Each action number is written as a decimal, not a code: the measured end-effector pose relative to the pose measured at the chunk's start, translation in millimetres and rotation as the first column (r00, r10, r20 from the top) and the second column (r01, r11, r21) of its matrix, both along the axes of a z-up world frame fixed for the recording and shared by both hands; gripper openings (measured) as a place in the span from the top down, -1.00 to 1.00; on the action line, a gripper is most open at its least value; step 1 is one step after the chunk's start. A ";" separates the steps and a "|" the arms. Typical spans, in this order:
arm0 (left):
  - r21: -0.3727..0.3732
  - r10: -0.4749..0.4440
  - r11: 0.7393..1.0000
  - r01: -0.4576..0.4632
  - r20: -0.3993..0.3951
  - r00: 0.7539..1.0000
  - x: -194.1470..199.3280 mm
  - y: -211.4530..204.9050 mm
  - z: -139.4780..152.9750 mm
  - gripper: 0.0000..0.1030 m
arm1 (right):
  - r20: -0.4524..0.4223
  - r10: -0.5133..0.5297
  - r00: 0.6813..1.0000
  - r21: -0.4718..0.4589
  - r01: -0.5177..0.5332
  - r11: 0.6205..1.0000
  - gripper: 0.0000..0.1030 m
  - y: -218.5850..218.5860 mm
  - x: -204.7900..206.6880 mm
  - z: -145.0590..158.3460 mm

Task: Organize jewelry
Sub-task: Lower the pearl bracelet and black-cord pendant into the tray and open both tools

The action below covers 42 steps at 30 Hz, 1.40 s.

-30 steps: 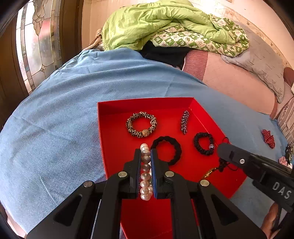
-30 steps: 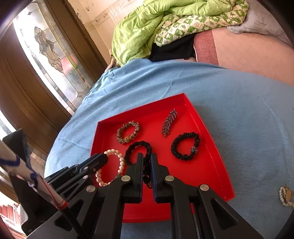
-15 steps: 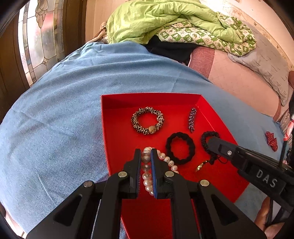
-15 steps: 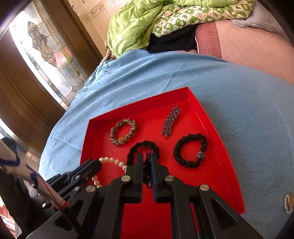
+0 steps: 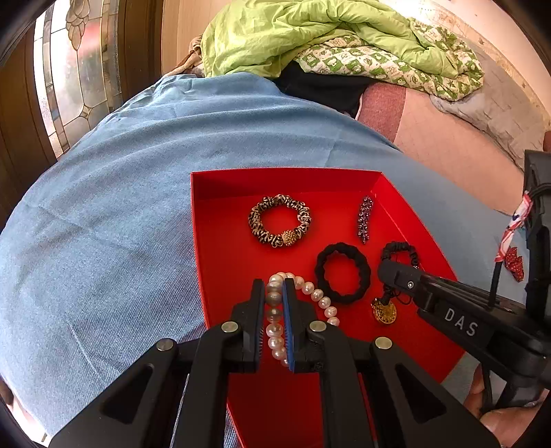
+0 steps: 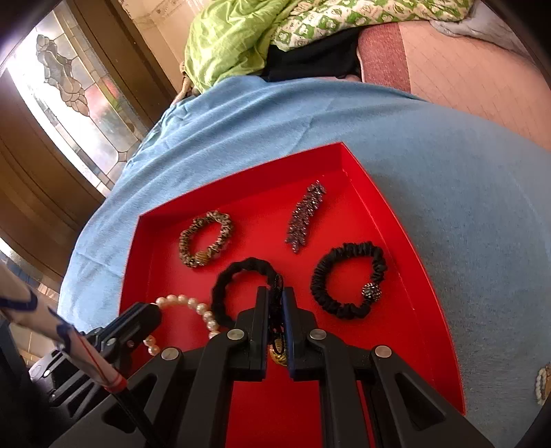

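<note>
Red tray: set on a blue cloth over what appears to be a bed; a green quilt lies at the far end.

Contents, already laid flat: leopard scrunchie at far left; beaded clip at far right; braided black band in the middle; black scrunchie at the right.

Left tool: closed on the pearl bracelet, the strand pinched between the pads. Compared with a second ago, the bracelet is seen lower and spread into a loop, its free side resting on the tray floor just left of the braided band.

Right tool: closed on a black cord carrying a gold pendant. Since a second ago the tool has been brought down and inward; the pendant now hangs at or just above the tray floor, near the braided band. Contact with the floor cannot be confirmed.

Outside the tray, right side of the cloth: a red bow and a small pearl piece.

Assessment: both pieces are judged to be at the placing stage, with release pending. Two loose items remain to be collected.
</note>
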State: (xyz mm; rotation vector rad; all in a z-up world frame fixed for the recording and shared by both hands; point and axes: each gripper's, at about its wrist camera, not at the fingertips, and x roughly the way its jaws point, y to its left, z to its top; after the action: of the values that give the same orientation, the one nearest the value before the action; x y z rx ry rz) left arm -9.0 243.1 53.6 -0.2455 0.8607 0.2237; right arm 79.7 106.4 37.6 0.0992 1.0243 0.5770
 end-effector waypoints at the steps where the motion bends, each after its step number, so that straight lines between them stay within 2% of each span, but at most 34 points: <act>1: 0.001 0.002 1.000 -0.002 -0.002 1.000 0.1 0.0 -0.2 0.81 | -0.004 -0.003 1.000 -0.002 0.003 1.000 0.83 1.0 0.5 -0.9; 15: 0.002 0.011 1.000 -0.011 -0.014 1.000 0.7 -1.2 -1.9 0.82 | -0.038 -0.005 0.999 -0.007 0.005 1.000 0.81 -2.6 0.7 -8.5; 20: 0.004 0.011 1.000 -0.011 -0.015 1.000 1.0 -1.9 -1.9 0.81 | -0.036 -0.003 0.999 -0.001 0.003 1.000 0.58 -4.0 -3.0 -5.6; 26: 0.007 0.026 1.000 -0.026 -0.007 1.000 0.3 -0.6 1.0 0.70 | -0.020 -0.003 1.000 0.015 0.003 1.000 0.55 -5.3 -7.8 4.5; 30: 0.014 0.030 0.999 -0.030 0.003 1.000 -0.5 -0.8 3.7 0.68 | 0.017 -0.018 1.000 0.040 0.017 0.999 0.55 -13.3 -13.7 18.4; 42: 0.054 0.034 0.998 -0.035 0.026 0.999 -1.5 -7.5 9.4 0.63 | 0.023 -0.027 0.999 0.100 0.025 0.995 0.53 -39.0 -26.3 35.6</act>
State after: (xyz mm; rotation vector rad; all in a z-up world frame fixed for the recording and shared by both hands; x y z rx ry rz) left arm -10.5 235.6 63.0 -0.2124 0.8246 0.2755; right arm 53.4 67.4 73.3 0.1929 0.9690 0.6041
